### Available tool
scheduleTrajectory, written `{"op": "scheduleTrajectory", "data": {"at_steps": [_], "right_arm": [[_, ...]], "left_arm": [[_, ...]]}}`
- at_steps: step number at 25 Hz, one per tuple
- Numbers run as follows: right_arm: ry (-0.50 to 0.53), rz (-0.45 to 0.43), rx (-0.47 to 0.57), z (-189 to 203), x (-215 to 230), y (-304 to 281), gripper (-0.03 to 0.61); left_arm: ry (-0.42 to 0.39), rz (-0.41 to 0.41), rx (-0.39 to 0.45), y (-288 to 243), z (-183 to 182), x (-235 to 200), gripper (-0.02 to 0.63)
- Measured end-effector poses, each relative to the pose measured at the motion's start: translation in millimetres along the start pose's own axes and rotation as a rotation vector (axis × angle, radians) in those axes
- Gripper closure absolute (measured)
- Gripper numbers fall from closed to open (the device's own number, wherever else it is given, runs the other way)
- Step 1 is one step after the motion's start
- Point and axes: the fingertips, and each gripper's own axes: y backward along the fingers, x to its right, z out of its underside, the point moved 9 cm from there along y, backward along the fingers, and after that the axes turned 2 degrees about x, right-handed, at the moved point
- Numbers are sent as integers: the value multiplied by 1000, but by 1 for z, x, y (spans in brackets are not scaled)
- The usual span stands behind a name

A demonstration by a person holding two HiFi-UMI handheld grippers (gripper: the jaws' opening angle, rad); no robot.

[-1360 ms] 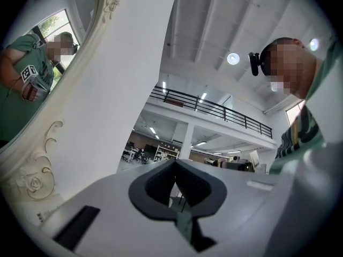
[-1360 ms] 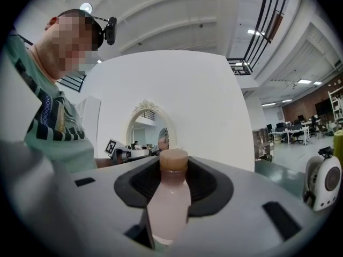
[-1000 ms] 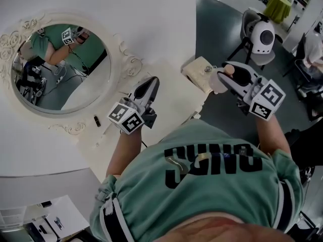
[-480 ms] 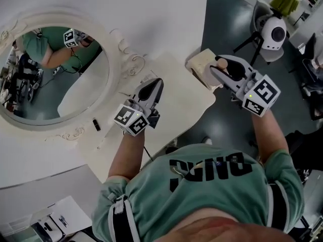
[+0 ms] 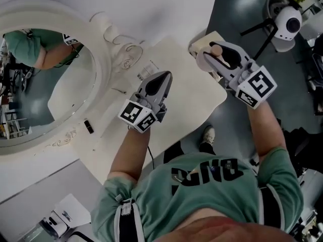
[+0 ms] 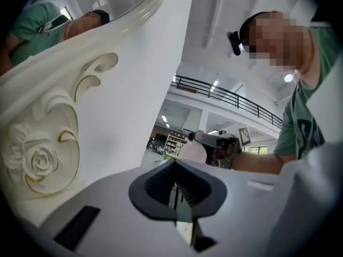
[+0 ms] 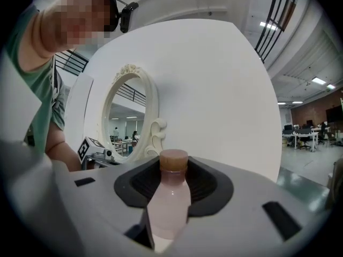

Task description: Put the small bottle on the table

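The small bottle (image 7: 169, 197) has a pale pink body and a tan cap, and it stands upright between the jaws of my right gripper (image 7: 171, 182), which is shut on it. In the head view that right gripper (image 5: 214, 54) carries the bottle (image 5: 216, 50) over the right corner of the cream table (image 5: 194, 102). My left gripper (image 5: 162, 79) hangs over the middle of the table with its jaws shut and nothing in them. From the left gripper (image 6: 179, 191) view, the bottle (image 6: 192, 151) shows ahead in the other gripper.
An oval mirror (image 5: 45, 79) in a carved white frame stands at the table's back left. A small clear glass (image 5: 146, 69) and a small black thing (image 5: 88, 126) lie on the table. A cream cabinet (image 5: 202, 40) adjoins the right corner. A white device on a tripod (image 5: 288, 19) stands on the floor.
Both grippers have come down and forward towards the table top. The right gripper brought the bottle from beside the table to over its right corner. Neither gripper's jaws changed.
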Motion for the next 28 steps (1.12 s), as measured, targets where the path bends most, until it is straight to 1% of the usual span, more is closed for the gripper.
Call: {"op": "scheduleTrajectory", "data": {"at_steps": [8,11,14,20,25,28], "right_arm": [[-60,16,-47,94,9,-45,451],[-70,23,-71,125,10,-56,451],[-73,26,-89,151,10,-66,449],[-67,32,-122,187,14,-84,449],[-60,50,-188,204,13,-90,451],[-47,33,-173,212,9,-92,449]], "left_arm": [[12,-14,-59,-6,61,-27,615],[27,-20,-73,-7,78,-36,615],[21,-24,-89,-8,91,-43,615],[-2,-29,-98,-8,107,-59,615],[-58,-17,-106,-7,111,-56,615],[-59,-15,-98,-6,112,-54,615]]}}
